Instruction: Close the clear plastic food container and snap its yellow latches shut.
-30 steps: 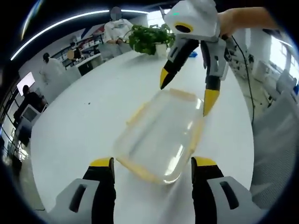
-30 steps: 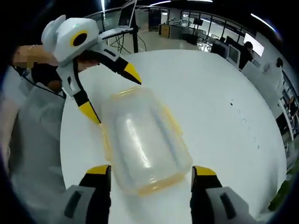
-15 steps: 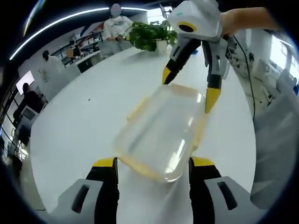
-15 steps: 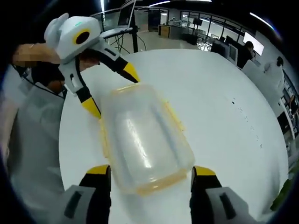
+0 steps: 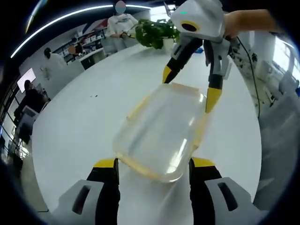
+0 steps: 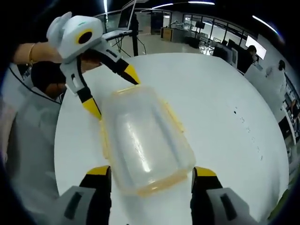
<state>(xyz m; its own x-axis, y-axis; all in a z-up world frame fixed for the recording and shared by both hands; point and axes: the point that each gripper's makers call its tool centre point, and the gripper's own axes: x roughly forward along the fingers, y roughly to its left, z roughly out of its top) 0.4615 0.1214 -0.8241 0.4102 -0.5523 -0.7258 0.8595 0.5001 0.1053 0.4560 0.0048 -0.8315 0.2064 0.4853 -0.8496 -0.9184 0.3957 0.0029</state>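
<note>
A clear plastic container [image 5: 161,131] with its lid lying on top and yellow latches [image 6: 174,123] along its rim sits on the white table [image 5: 84,122]. My left gripper [image 5: 153,164] is open, and the container's near end lies between its yellow-tipped jaws. My right gripper [image 5: 189,88] comes in from the top right, open, with one jaw on either side of the far end. In the right gripper view the container [image 6: 143,138] has its near end between the open right gripper [image 6: 151,172], while the left gripper [image 6: 112,92] straddles the far end. Whether the latches are snapped down is not visible.
A potted plant [image 5: 157,33] stands at the table's far edge, with people [image 5: 121,21] behind it. A cable [image 5: 248,70] trails at the right. A laptop on a stand [image 6: 129,14] and desks lie beyond the table. The holder's pale sleeve [image 6: 26,140] is at the left.
Both grippers have closed in on the container's two ends, so each end now lies between a pair of jaws. Over the last half second little has shifted.
</note>
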